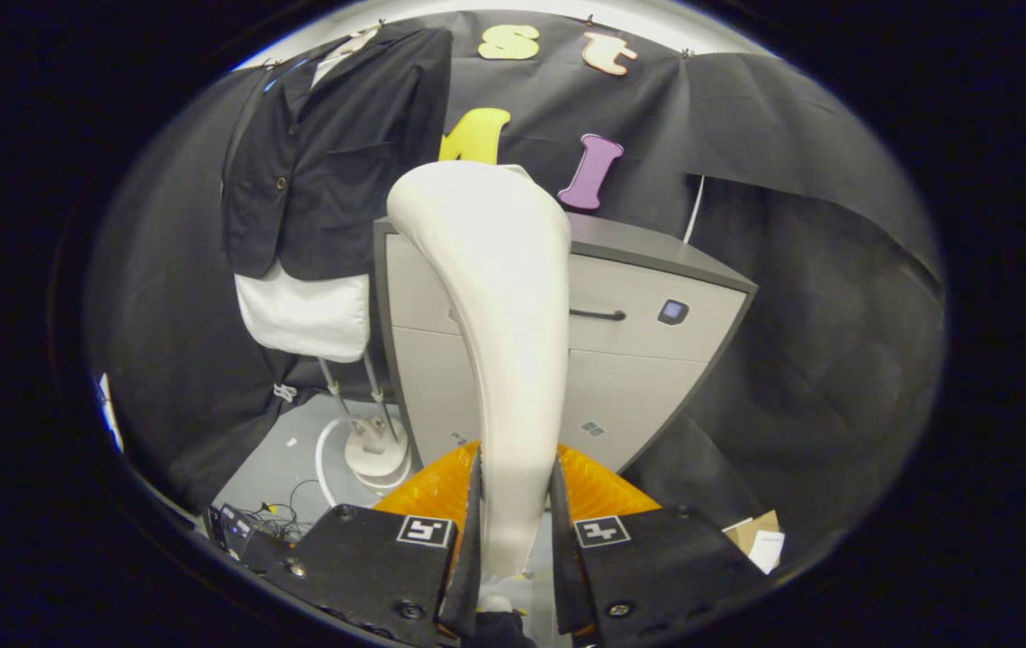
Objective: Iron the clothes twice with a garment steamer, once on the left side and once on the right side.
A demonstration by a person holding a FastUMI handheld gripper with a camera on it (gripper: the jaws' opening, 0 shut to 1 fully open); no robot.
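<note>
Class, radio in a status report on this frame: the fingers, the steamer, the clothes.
Fingers shut on tall white plastic garment steamer, upright. Black jacket over white shirt hangs beyond, apart from steamer head. Grey drawer cabinet behind; nothing between.

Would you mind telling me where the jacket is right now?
In the gripper view the jacket hangs beyond the fingers, left of the steamer that the gripper clamps, beside the cabinet.

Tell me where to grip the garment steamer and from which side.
Grip the garment steamer on its narrow lower handle, coming from below along its length, as the tool does now: both fingers press its flanks there, while the wide curved head above would overfill them.
</note>
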